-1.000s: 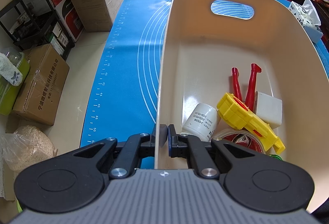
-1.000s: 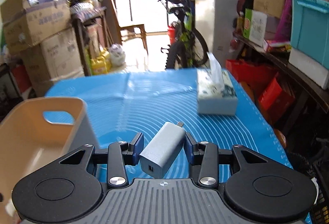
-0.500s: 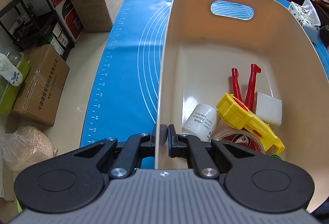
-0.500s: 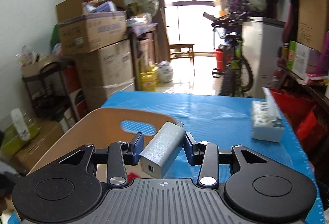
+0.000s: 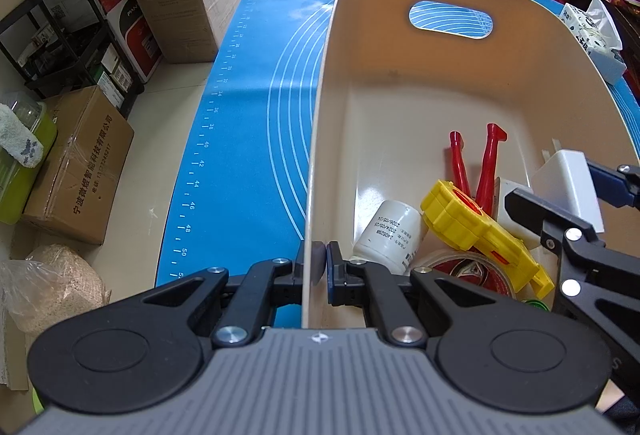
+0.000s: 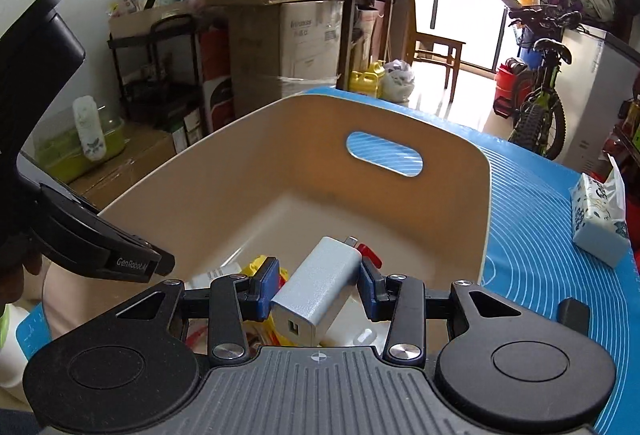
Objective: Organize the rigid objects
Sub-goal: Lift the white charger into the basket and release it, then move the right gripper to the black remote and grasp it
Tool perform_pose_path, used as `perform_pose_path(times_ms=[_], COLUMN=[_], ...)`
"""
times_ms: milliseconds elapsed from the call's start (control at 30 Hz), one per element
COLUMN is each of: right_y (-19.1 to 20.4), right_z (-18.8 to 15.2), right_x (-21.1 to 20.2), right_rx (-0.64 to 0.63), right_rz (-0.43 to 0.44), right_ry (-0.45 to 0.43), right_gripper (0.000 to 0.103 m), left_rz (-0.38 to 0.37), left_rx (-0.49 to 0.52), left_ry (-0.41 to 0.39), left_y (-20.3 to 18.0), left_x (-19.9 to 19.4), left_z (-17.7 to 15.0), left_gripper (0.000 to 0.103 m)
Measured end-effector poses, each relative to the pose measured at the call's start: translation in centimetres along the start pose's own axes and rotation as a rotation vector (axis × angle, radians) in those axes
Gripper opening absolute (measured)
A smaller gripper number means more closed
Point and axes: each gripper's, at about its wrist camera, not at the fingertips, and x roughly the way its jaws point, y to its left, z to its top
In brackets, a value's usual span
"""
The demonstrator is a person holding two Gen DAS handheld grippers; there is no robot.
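Two tools are in play, taken left to right. Your left tool (image 5: 318, 267) is clamped on the near left wall of the cream bin (image 5: 400, 83), one finger outside, one inside, steadying it on the blue mat (image 5: 248, 115) that covers the desk. Inside the bin, toward its near right end, lie a white bottle (image 5: 386, 237), a yellow tape dispenser (image 5: 476, 231), red handles (image 5: 484, 163) and a roll of tape (image 5: 464, 271).

Your right tool (image 6: 318, 285) is closed on the grey charger (image 6: 316, 289), holding it by its two broad sides. The charger's long axis runs forward and slightly right, prongs at the far end, USB port facing the camera.

Key relation: the charger hangs above the bin's interior, over the pile at the near end, with the right tool inside the rim line as the left wrist view shows it. The bin floor lies straight below, so judged from this, release calls only for a short drop. Open floor sits farther ahead, toward the handle cutout (image 6: 384, 154). Risk: landing on the pile and tipping against the dispenser. A tissue box (image 6: 600, 219) sits well apart, outside to the right.
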Motion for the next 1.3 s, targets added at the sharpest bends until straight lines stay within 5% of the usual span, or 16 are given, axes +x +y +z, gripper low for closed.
perform_pose_path(times_ms=[367, 433, 633, 900, 1100, 1300], right_y=[-1.3, -1.9, -5.2, -10.8, -13.7, -16.5], right_z=[0.5, 0.6, 0.8, -1.6, -3.6, -6.1], right_x=[-0.5, -1.1, -4.3, -5.0, -4.1, -1.6], right_rx=[0.046, 0.07, 0.168, 0.335, 0.288, 0.301], right_rz=[0.043, 0.032, -0.03, -0.164, -0.372, -0.447], right_ry=[0.023, 0.009, -0.125, -0.139, -0.151, -0.041], right_gripper=[0.049, 0.073, 0.1, 0.1, 0.1, 0.1], left_rz=[-0.002, -0.004, -0.006, -0.013, -0.016, -0.01], left_rx=[-0.002, -0.003, -0.004, -0.006, -0.007, -0.004], left_ry=[-0.001, -0.001, -0.002, -0.004, -0.005, -0.007], left_y=[-0.1, -0.1, 0.0, 0.4, 0.6, 0.6], left_x=[0.0, 0.0, 0.0, 0.0, -0.1, -0.1], left_z=[0.1, 0.1, 0.1, 0.1, 0.2, 0.1], left_gripper=[0.008, 0.008, 0.008, 0.008, 0.008, 0.008])
